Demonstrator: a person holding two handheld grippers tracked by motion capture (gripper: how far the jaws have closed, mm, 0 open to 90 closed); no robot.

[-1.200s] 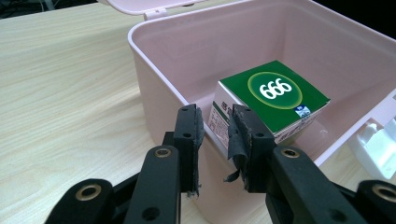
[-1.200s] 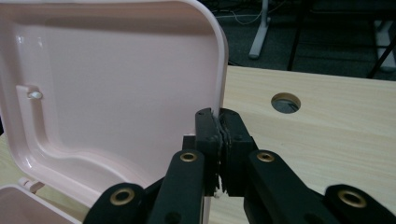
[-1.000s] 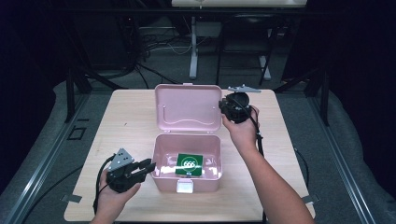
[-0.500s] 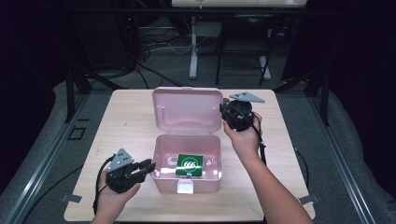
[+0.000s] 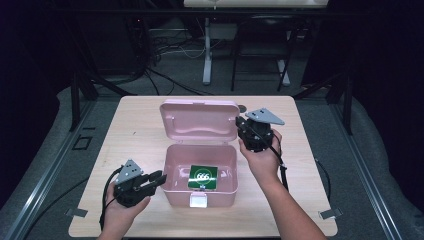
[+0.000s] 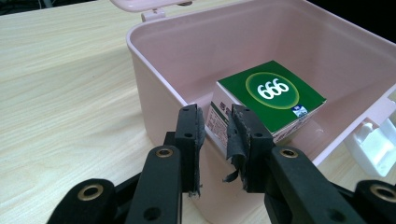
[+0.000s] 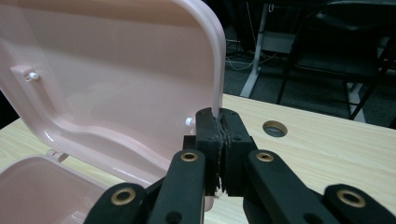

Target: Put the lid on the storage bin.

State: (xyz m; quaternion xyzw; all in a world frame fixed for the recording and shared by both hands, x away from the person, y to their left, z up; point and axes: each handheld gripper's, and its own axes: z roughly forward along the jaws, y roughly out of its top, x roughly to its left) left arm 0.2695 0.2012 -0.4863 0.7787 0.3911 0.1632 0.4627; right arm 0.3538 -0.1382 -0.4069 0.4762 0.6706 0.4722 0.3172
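A pink plastic box (image 5: 172,170) stands open at the middle of the wooden table, its lid (image 5: 200,120) raised behind it. Inside lies a green carton (image 5: 202,176) marked 666. My right gripper (image 5: 241,126) is shut on the lid's right edge; in the right gripper view the jaws pinch the lid's (image 7: 116,70) rim at the right gripper (image 7: 219,128) tips. My left gripper (image 5: 157,179) sits by the box's left front wall. In the left gripper view the left gripper (image 6: 215,126) is open by a narrow gap, with the carton (image 6: 275,93) beyond the box wall (image 6: 154,93).
A white latch (image 5: 198,201) hangs on the box's front. The table (image 5: 135,135) has a round cable hole (image 5: 242,108) behind the lid. Chair and desk legs and cables stand on the dark floor beyond the far edge. Bare wood lies left and right of the box.
My right gripper has come down and toward the person with the lid's edge in it, so the lid leans further forward. The left gripper has stayed put.
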